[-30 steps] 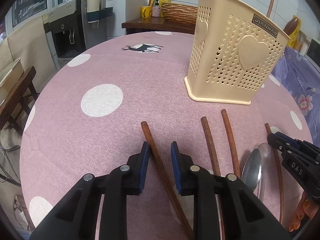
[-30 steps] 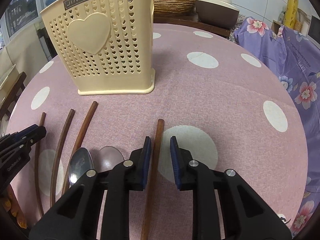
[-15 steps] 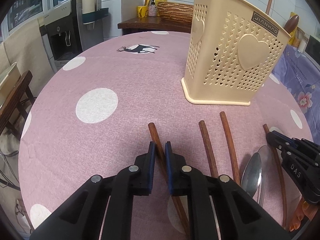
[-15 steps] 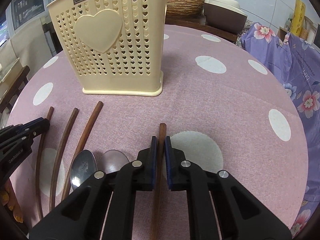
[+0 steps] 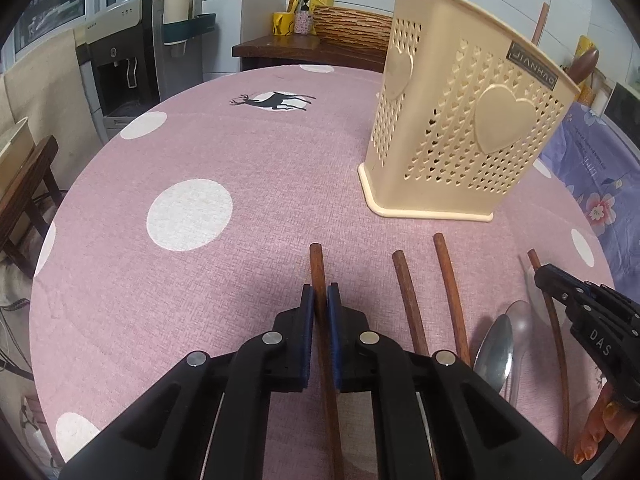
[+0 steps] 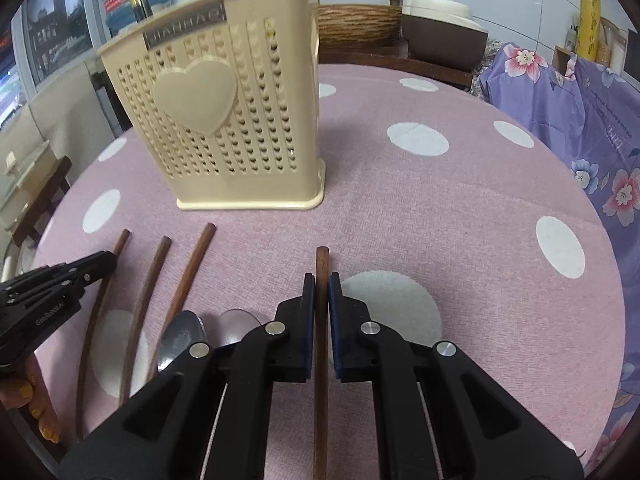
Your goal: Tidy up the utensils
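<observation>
Currently, step: grasp made, both ends of the row.
Left gripper (image 5: 321, 300): jaws clamped on leftmost chopstick (image 5: 317, 264).
Right gripper (image 6: 321, 286): jaws clamped on rightmost chopstick (image 6: 322, 258).
Holder (image 6: 224, 120): counter, 11 o'clock of right gripper.
Next: lift, tip upright, drop in.

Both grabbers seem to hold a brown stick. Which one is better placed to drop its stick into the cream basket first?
Probably the right gripper: shut on its chopstick, with the basket nearer. The left gripper sits farther off.

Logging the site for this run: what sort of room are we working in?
Likely a home kitchen or dining room: a round table under a dotted cloth, a water dispenser beside it, and a sideboard with bottles.
</observation>
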`<act>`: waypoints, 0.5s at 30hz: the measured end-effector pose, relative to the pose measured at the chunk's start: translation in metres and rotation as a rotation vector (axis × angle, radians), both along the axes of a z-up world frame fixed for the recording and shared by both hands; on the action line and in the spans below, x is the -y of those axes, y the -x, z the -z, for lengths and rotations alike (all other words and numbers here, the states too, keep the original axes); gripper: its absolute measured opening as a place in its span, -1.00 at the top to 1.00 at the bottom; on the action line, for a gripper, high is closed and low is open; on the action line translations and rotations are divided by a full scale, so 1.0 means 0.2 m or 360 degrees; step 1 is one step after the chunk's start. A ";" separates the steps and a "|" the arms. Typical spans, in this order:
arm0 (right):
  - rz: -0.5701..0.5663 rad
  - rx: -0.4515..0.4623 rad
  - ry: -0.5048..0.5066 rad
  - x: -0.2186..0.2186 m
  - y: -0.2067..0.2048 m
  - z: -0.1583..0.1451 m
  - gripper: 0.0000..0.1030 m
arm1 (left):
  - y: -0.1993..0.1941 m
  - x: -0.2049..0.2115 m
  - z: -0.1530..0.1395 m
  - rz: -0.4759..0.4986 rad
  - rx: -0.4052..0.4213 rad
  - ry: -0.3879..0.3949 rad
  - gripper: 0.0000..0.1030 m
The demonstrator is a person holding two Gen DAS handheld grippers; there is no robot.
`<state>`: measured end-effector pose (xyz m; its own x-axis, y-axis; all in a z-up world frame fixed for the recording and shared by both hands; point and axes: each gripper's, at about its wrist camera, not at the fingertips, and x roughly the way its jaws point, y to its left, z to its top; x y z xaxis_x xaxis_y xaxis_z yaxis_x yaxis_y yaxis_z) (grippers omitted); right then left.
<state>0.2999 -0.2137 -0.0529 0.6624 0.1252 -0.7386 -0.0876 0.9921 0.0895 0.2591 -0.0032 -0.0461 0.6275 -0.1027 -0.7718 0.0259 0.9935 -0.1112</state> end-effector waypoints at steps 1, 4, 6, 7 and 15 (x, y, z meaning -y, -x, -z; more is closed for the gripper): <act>0.0004 0.0022 -0.0018 0.01 0.01 -0.03 0.85 | 0.01 -0.01 -0.02 0.0004 0.0014 0.0017 0.84; -0.0002 0.0091 -0.0085 0.04 0.06 -0.12 0.85 | 0.04 -0.02 -0.11 0.0026 0.0074 0.0059 0.84; -0.0006 0.0160 -0.0111 0.06 0.10 -0.20 0.85 | 0.07 -0.02 -0.20 0.0046 0.0132 0.0085 0.85; -0.0008 0.0190 -0.0123 0.06 0.12 -0.24 0.85 | 0.08 -0.03 -0.24 0.0055 0.0160 0.0098 0.85; -0.0024 0.0466 -0.0160 0.13 0.31 -0.58 0.85 | 0.17 -0.08 -0.54 0.0095 0.0385 0.0164 0.85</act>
